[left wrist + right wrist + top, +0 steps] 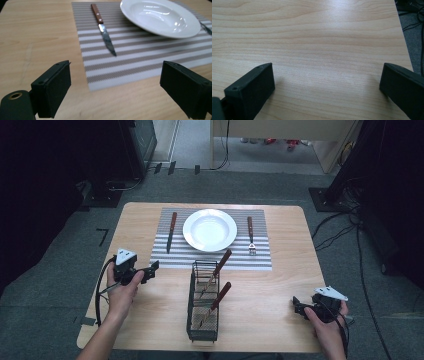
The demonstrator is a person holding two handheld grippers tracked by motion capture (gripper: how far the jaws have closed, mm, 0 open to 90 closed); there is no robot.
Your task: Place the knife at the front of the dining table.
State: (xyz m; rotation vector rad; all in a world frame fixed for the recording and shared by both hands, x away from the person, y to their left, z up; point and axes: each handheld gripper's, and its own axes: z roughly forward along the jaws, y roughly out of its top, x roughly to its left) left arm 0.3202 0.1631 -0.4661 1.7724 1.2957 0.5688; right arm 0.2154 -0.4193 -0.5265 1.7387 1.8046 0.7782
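One white plate (209, 230) sits on one striped placemat (260, 257), with one knife (171, 231) on its left and one fork (250, 235) on its right. One wire caddy (192, 300) holds two wooden-handled utensils (221, 295). The left gripper (151, 269) and right gripper (296, 305) both hold their jaws wide apart, empty.

The worktop (280, 285) is pale wood with fine grain. On it lies a placemat (260, 255) striped grey and white, bearing a plain white plate (210, 230) and a knife (171, 232) with a reddish-brown handle (steel blade). The wire basket (202, 312) is dark; both tongs are black.
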